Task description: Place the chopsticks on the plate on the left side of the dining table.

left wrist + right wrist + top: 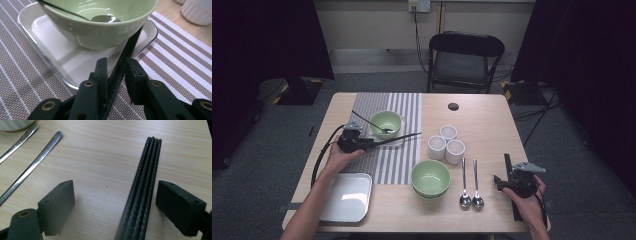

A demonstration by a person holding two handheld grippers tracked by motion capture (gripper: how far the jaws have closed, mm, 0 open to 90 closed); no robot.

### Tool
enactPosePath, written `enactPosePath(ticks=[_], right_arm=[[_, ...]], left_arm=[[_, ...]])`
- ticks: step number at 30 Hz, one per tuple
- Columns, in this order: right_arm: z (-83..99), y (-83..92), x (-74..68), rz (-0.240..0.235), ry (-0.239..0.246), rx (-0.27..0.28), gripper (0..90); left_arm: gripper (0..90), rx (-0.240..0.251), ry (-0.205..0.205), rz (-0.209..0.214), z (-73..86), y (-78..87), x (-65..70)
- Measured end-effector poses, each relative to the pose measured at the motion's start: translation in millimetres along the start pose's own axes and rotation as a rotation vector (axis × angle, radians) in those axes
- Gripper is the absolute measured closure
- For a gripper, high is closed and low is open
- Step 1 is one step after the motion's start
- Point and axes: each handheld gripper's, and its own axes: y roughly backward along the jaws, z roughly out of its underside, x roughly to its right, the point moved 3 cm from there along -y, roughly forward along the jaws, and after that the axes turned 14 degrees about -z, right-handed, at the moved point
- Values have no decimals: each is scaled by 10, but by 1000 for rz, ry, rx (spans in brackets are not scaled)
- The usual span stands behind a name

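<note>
The left gripper (115, 72) has its jaws closed on black chopsticks (125, 57), which reach the white tray (62, 60) under one green bowl (100, 30) with a spoon (102, 18). The right gripper (115, 197), jaws wide, straddles more chopsticks (143, 187) on the surface (100, 157). Two spoons (471, 187), three cups (445, 143).

On the desk (492, 120), taking the front bowl (431, 178) as landmark: three cups (446, 144) stand behind it, two spoons (471, 185) lie right, an empty tray (347, 196) lies left, and a placemat (397, 150) bearing a tray (67, 62) with a second bowl (386, 123) holding a spoon (100, 18) lies behind-left.
</note>
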Motion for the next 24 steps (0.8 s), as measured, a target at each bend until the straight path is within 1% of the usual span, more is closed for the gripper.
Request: enactPosePath(ticks=[8, 11, 12, 14, 17, 24], right_arm=[[0, 0, 0, 0, 0, 0, 148], [0, -1, 0, -1, 0, 0, 148], [0, 0, 0, 0, 0, 0, 148], [0, 0, 0, -1, 1, 0, 148], [0, 0, 0, 0, 0, 0, 148], [0, 0, 0, 0, 0, 0, 148]], left_arm=[[718, 11, -2, -6, 15, 12, -32], [717, 6, -3, -9, 20, 24, -46], [715, 6, -5, -21, 19, 33, -58], [717, 13, 11, -15, 26, 34, -81], [712, 12, 14, -22, 28, 39, -95], [706, 27, 16, -29, 20, 28, -129]])
